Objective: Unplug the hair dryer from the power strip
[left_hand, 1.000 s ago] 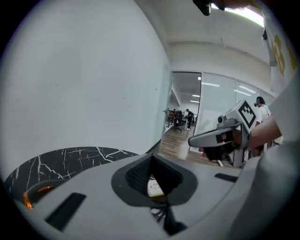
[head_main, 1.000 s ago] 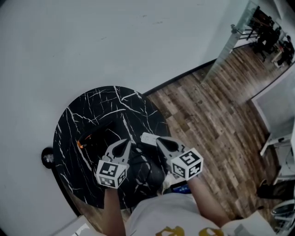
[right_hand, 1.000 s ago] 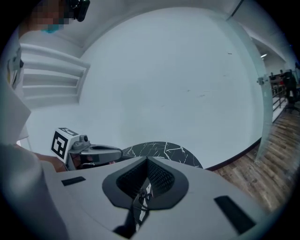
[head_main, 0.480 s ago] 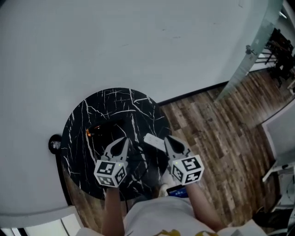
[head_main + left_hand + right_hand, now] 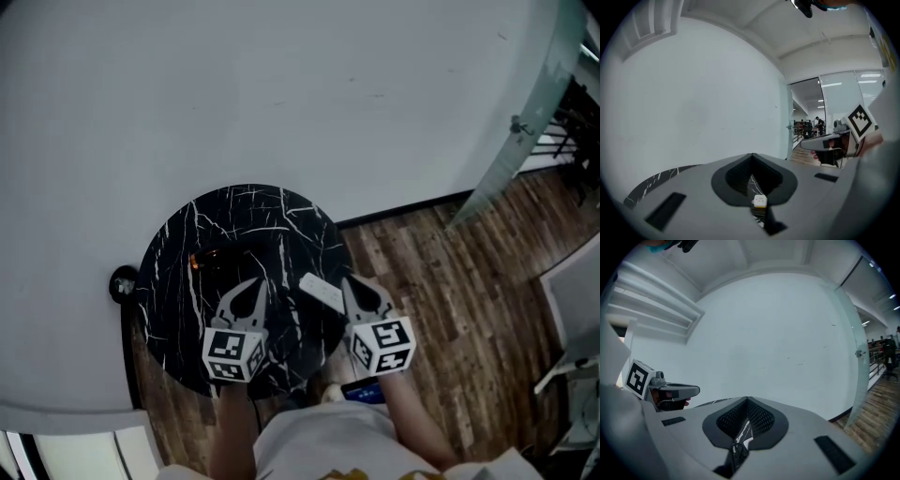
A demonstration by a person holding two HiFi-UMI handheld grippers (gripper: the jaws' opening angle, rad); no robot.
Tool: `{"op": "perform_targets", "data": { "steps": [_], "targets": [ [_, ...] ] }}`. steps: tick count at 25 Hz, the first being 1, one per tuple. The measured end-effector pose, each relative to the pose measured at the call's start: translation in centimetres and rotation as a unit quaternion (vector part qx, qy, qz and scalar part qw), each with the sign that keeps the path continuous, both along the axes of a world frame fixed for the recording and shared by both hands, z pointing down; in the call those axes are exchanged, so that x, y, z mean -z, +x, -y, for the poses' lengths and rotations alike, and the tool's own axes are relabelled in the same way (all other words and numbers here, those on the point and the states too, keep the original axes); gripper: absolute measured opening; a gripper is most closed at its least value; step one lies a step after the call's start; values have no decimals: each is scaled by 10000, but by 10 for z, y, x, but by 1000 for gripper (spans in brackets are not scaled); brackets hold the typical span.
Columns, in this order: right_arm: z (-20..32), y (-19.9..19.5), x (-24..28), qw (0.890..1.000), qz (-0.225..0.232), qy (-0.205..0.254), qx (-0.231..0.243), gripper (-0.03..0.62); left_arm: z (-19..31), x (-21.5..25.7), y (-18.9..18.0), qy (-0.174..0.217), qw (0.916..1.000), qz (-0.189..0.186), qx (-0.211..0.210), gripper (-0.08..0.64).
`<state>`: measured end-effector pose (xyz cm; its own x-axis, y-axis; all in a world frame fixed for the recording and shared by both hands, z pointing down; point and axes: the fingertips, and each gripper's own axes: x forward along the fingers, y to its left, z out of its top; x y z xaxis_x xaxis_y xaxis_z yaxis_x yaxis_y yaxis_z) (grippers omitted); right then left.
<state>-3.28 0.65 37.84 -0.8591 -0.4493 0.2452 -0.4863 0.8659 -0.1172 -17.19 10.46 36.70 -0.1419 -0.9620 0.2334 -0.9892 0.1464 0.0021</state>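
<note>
Now I hold left claw (image 5: 248, 284) and right claw (image 5: 354, 281) clenched, empty, above the bench's (image 5: 234, 216) near edge, beside open floor (image 5: 441, 281).

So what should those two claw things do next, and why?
Probably open a gripper's jaws and lower it toward the black marble table: the left gripper and right gripper both hover above it, shut, so neither can grasp anything yet.

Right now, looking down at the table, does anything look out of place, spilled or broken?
Nothing looks spilled or broken. A small orange light glows on the black table, so something there may be switched on, and a white block lies near its right edge. It is too dim to tell more.
</note>
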Motion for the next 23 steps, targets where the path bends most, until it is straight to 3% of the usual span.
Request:
{"op": "perform_targets", "data": {
  "steps": [23],
  "targets": [
    [4,27,-3,9998,45,-46,-203,-3,7,-8,17,-72,9999,-130,-77,0]
  ]
}}
